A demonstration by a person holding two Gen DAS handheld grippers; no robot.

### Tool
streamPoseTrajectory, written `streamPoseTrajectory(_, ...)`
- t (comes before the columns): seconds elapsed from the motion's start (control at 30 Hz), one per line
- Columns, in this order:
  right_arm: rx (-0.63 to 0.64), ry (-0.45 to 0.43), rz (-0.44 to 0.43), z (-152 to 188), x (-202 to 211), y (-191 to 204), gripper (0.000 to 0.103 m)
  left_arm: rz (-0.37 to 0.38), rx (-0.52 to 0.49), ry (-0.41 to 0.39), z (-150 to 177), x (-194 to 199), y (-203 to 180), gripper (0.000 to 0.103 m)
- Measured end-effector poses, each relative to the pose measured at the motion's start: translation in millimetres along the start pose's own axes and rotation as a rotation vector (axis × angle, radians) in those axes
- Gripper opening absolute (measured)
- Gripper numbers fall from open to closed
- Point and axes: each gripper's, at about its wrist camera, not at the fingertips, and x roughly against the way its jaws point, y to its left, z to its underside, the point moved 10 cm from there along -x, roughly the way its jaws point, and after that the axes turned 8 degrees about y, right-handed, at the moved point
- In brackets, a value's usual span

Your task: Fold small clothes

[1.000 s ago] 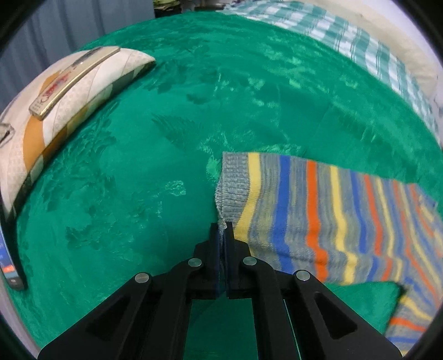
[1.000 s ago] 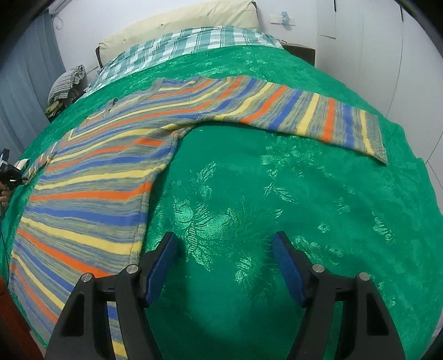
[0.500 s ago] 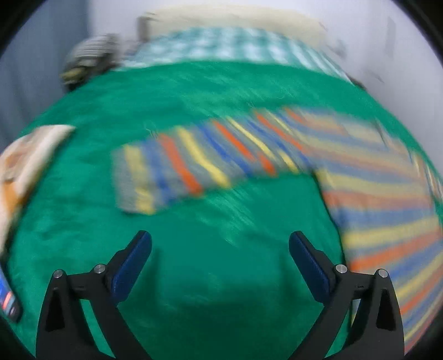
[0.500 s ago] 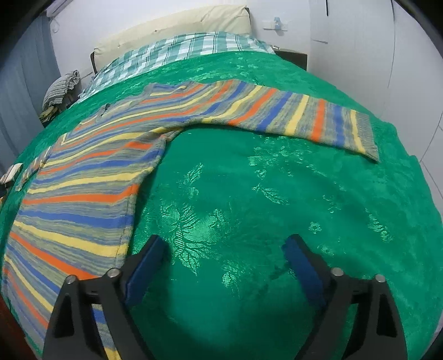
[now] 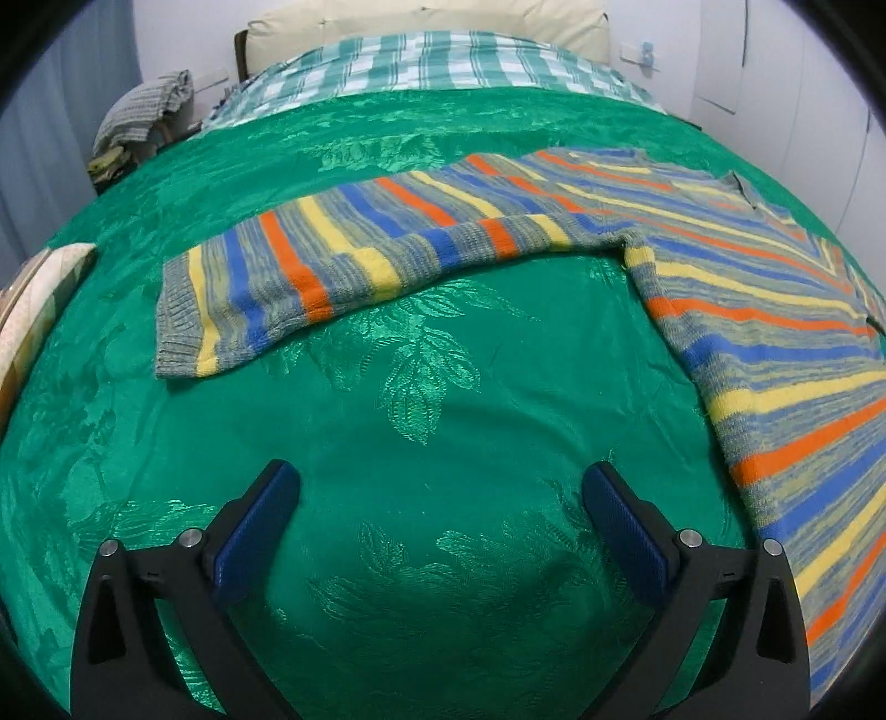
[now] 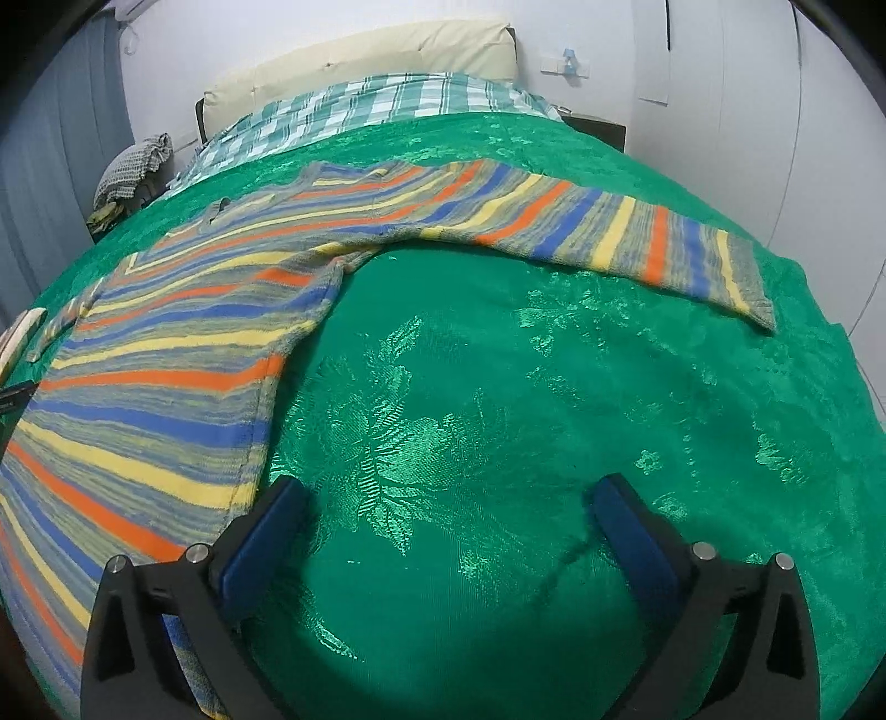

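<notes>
A striped knit sweater [image 5: 764, 288] in grey, blue, orange and yellow lies flat on the green bedspread [image 5: 421, 443]. In the left wrist view its left sleeve [image 5: 310, 266] stretches out to the left, cuff at the far left. My left gripper [image 5: 440, 498] is open and empty above bare bedspread, short of the sleeve. In the right wrist view the sweater body [image 6: 166, 365] lies at left and the right sleeve [image 6: 637, 249] reaches right. My right gripper [image 6: 448, 509] is open and empty, its left finger over the sweater's side edge.
A checked blanket [image 5: 432, 61] and cream headboard [image 5: 421, 22] lie at the bed's far end. A pile of clothes [image 5: 144, 111] sits at the far left. A patterned cushion [image 5: 33, 299] lies at the left edge. White wall and doors stand at right.
My left gripper let go of the sleeve cuff, opened wide and pulled back and up. The right gripper opened a little wider and drew back slightly.
</notes>
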Motion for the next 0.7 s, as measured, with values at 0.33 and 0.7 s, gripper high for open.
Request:
streamPoseTrajectory(0.33,0.014,0.007,0.032,0.7,-1.4,0.8,0.103,0.000,0.001,0.000,1.1,0.5,-0.6,0.103)
streamPoseTrajectory(0.7,0.012,0.000,0.029,1.5,-0.8,0.4,0.103,-0.001,0.001,-0.001,0.9,0.6,-0.5,0.103)
